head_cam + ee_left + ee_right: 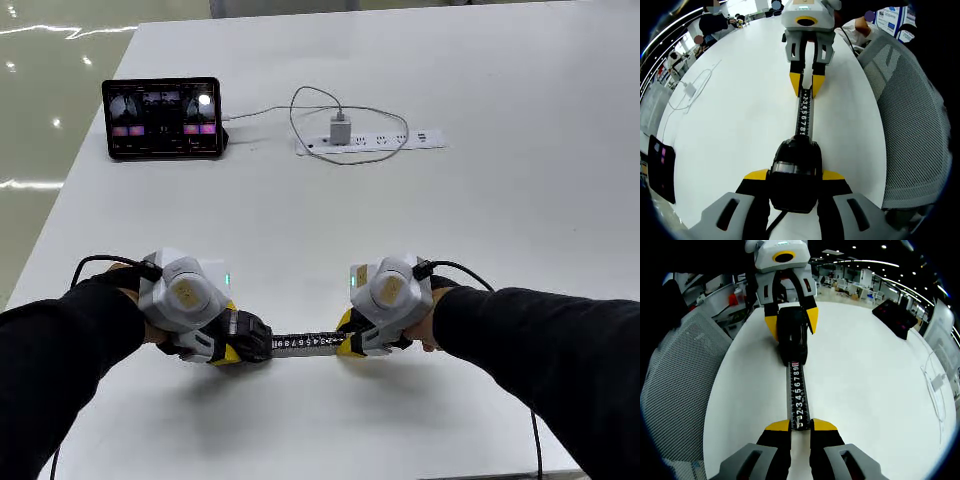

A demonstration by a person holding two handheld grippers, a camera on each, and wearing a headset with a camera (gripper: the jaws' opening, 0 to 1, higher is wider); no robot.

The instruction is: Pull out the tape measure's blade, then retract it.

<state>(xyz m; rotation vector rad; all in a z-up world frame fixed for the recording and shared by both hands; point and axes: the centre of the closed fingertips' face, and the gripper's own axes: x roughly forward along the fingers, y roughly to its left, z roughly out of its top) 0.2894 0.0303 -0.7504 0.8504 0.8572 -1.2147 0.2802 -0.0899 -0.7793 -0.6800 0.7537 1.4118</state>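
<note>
A black tape measure case [245, 337] rests low over the white table near its front edge, and my left gripper [222, 340] is shut on it. In the left gripper view the case [796, 172] sits between the yellow-tipped jaws. A short length of numbered blade [308, 344] runs right from the case to my right gripper [350, 343], which is shut on the blade's end. The right gripper view has the blade [797, 395] leading from its own closed tips [800, 426] to the case [792, 337] held by the left gripper [791, 320].
At the back left of the table [420, 210] stands a tablet [163, 117] with a lit screen. A white power strip [375, 141] with a charger and looped cable lies at the back centre. A grey mesh chair [910, 115] stands beside the table's near edge.
</note>
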